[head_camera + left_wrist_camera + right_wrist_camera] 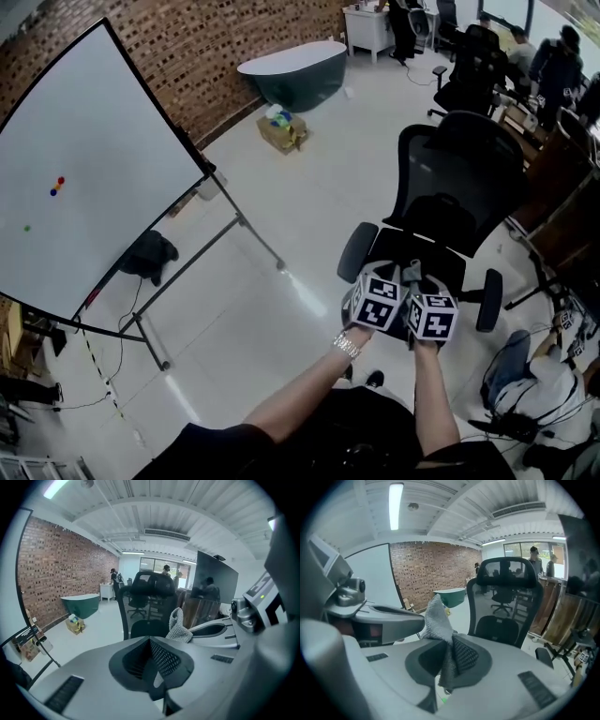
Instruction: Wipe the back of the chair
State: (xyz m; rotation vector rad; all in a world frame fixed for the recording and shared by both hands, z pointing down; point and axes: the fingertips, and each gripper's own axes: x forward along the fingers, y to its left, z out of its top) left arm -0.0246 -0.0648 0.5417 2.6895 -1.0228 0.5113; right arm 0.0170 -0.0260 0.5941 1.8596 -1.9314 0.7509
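Observation:
A black mesh-backed office chair [457,178] stands just ahead of me, its seat facing me; it also shows as chair [505,602] and chair [147,604] in the gripper views. My right gripper [447,667] is shut on a grey knitted cloth [438,620], which sticks up from the jaws. My left gripper [152,667] is shut with nothing between its pads. Both grippers are held side by side over the chair's seat, left gripper [377,300] beside right gripper [429,314]. From the left gripper view the cloth [178,626] shows to the right.
A large whiteboard on a stand [84,178] is at my left. A green bathtub [292,72] and a cardboard box [283,128] sit by the brick wall. More office chairs and people [487,56] are at the far right; cables and bags [534,375] lie at right.

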